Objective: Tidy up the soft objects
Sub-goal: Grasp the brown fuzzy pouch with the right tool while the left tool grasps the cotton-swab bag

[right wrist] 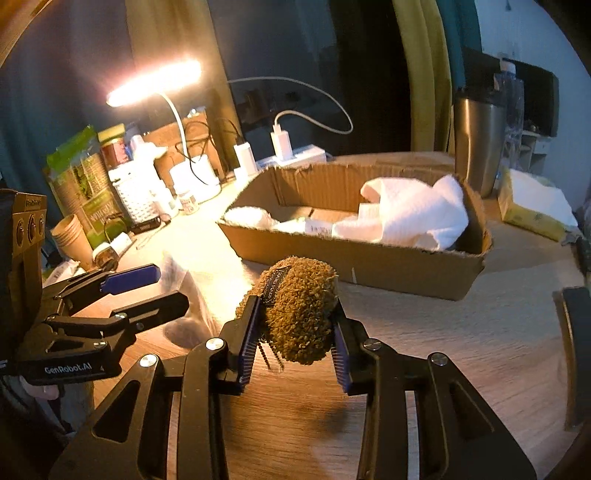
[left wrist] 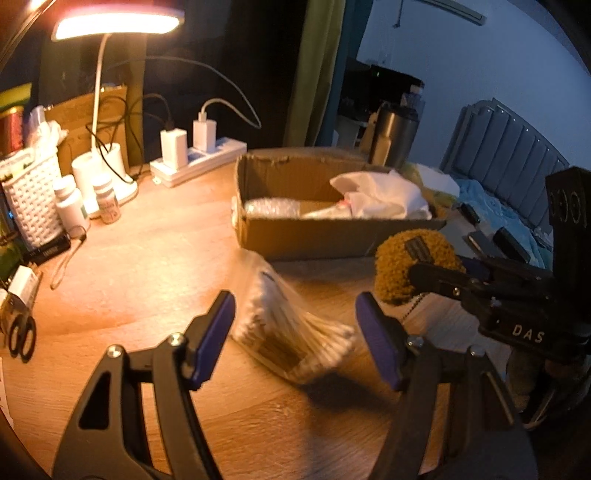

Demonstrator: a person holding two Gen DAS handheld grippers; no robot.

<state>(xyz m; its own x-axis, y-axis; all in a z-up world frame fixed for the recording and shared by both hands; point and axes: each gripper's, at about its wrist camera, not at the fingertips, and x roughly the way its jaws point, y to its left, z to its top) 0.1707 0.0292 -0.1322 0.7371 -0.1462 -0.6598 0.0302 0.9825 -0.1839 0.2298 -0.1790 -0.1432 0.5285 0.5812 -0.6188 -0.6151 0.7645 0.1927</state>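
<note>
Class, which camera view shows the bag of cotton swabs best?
The left wrist view: the bag of cotton swabs lies nearly whole between the open fingers. The right wrist view shows only a glare-washed part, partly hidden behind the left gripper.

Between you and the cardboard box (right wrist: 354, 269) the wooden tabletop (right wrist: 461, 332) lies bare on the right. On the left the bag of cotton swabs (left wrist: 291, 332) lies in your path. Behind the box's left end, the power strip (left wrist: 199, 162) and lamp (left wrist: 110, 22) crowd the back edge; a steel tumbler (right wrist: 476, 147) stands behind its right end.
</note>
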